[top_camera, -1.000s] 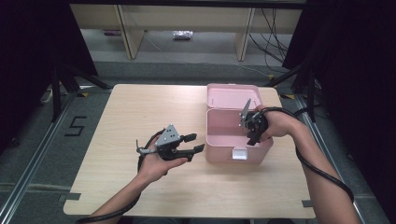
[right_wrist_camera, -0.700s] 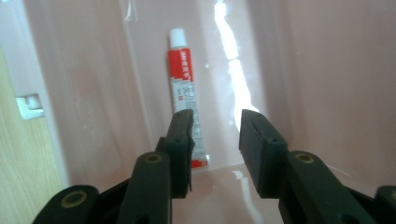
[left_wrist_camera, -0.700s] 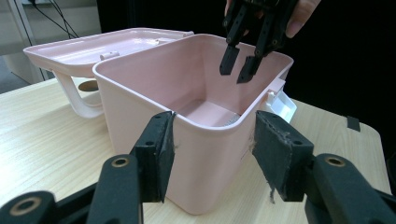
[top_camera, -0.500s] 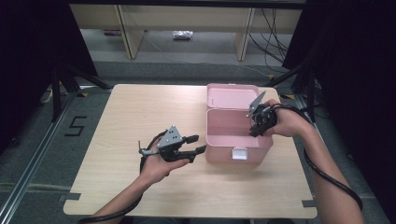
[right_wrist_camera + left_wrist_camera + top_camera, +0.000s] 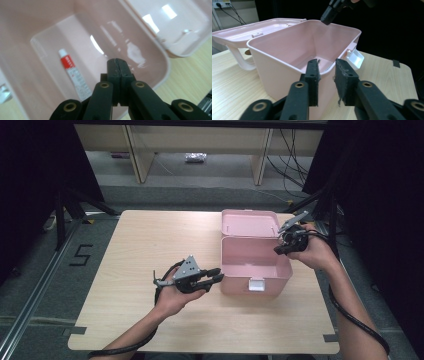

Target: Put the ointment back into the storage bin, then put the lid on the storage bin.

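Observation:
A pink plastic box [image 5: 240,286] stands open at the table's right, its lid [image 5: 250,223] laid flat behind it. On the box floor lies a small white tube [image 5: 73,73] with a red band and white cap. My left gripper [image 5: 217,276] is held just left of the box's front wall, its jaws a little apart with nothing between them [image 5: 327,65]. My right gripper [image 5: 276,251] hangs over the box's right rim, pointing down into it. Its jaws are pressed together and hold nothing [image 5: 117,61]. The tube lies below and to the left of them.
A white latch [image 5: 256,284] sticks out from the box's front wall. The box's handle [image 5: 239,58] hangs off the lid's side. Bare wooden tabletop [image 5: 150,240] spreads to the left of the box. Black cables trail from both grippers.
My right gripper has drawn back to the right, from over the box's inside to its right rim. My left gripper has edged slightly toward the box.

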The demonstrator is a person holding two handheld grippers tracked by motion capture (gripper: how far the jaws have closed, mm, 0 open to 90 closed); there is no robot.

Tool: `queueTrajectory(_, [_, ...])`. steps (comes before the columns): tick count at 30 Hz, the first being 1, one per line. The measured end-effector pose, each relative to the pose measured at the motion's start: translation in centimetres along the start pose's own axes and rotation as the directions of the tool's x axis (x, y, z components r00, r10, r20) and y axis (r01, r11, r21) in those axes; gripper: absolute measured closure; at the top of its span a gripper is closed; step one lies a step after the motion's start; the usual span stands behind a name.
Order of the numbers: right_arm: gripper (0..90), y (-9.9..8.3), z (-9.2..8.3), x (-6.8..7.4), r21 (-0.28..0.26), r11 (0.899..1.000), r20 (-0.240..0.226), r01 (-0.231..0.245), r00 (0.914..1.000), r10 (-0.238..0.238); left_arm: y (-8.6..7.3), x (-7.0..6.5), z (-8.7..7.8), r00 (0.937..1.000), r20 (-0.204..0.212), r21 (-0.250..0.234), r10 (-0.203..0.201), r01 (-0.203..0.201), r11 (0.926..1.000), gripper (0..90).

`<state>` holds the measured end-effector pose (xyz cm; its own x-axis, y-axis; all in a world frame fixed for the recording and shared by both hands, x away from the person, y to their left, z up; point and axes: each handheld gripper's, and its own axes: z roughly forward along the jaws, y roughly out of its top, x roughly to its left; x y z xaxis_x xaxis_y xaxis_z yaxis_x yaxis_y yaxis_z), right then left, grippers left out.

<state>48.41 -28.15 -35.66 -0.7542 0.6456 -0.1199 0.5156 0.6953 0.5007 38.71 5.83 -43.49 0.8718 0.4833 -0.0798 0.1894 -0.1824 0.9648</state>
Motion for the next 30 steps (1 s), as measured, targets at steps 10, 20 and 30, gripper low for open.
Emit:
queueTrajectory(10, [82.9,-0.8,-0.8,-0.8,-0.179,0.973,0.099,-0.145,0.9813,0.165,0.4,-0.5,0.2,0.9999,0.015,-0.002,0.004,-0.004,1.0,87.1])
queueTrajectory(20, [78.5,-1.6,-1.3,-1.0,-0.234,0.946,0.138,-0.226,0.9551,0.262,0.7,-0.8,0.1,0.9999,0.009,-0.014,0.014,-0.014,0.9998,89.2])
queueTrajectory(30, [74.3,-2.2,-1.9,-1.0,-0.258,0.933,0.15,-0.252,0.9432,0.297,0.7,-1.8,0.6,0.9983,0.032,-0.035,0.048,-0.047,0.9983,88.7])
